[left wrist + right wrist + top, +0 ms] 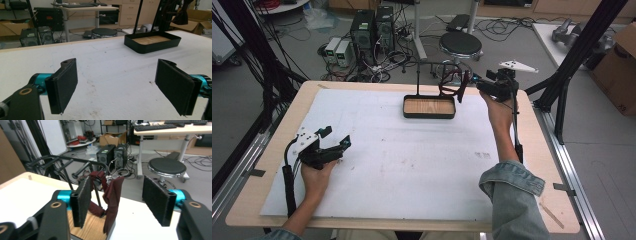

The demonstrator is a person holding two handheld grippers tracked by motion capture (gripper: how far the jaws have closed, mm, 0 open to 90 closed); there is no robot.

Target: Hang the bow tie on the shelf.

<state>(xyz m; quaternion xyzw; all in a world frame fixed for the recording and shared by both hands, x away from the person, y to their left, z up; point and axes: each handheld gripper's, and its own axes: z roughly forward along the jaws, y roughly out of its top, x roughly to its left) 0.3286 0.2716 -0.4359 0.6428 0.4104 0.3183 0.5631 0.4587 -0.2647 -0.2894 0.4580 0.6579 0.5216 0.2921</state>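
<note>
A dark red cloth hangs from a black rack that stands over the back of a black tray with a wooden floor. My right gripper is open, held up just right of the cloth. In the right gripper view the cloth hangs between the two pads, nearer the left pad, and my right gripper has not closed on it. My left gripper rests open and empty on the white mat at the left. The left gripper view shows my left gripper facing the tray far off.
A white mat covers most of the wooden table. Off the far edge stand a black stool and computer towers among cables. Black frame posts rise at the right, beside a cardboard box.
</note>
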